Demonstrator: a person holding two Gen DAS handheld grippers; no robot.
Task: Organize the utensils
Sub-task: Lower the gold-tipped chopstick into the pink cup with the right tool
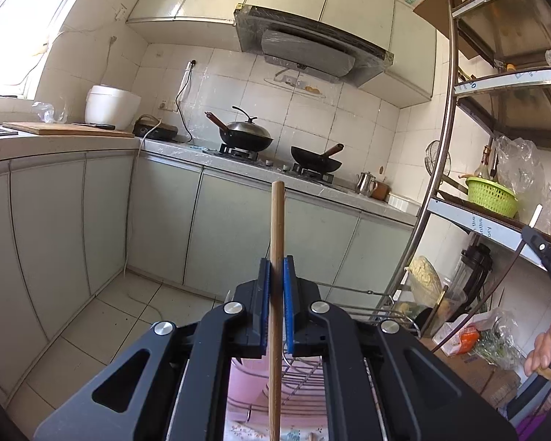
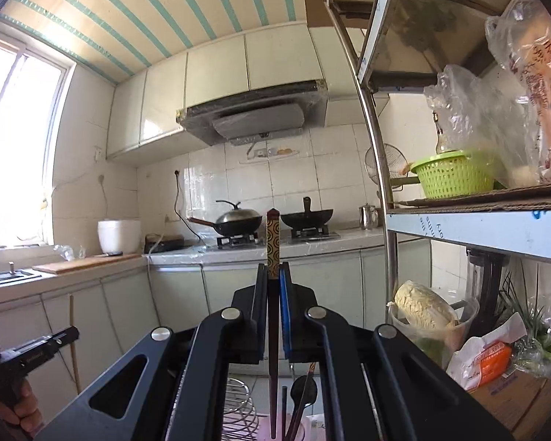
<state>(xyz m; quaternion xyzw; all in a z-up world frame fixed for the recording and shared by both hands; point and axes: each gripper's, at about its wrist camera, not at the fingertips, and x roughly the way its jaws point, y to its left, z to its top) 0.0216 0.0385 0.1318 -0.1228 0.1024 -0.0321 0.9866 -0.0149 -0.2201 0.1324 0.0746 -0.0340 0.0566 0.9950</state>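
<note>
Bamboo chopstick (image 1: 276,242) stands upright clamped in your left gripper (image 1: 276,275), the dark patterned chopstick (image 2: 273,257) likewise pinched in your right gripper (image 2: 274,286) (both held clear above the wire rack (image 2: 238,404), probably for sorting).

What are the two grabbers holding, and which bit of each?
The left gripper pinches a plain bamboo chopstick partway along its shaft. The right gripper pinches a dark chopstick just below its patterned top end.

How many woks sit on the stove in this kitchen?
2: a lidded wok on the left burner, an open wok on the right burner. None appear hidden.
</note>
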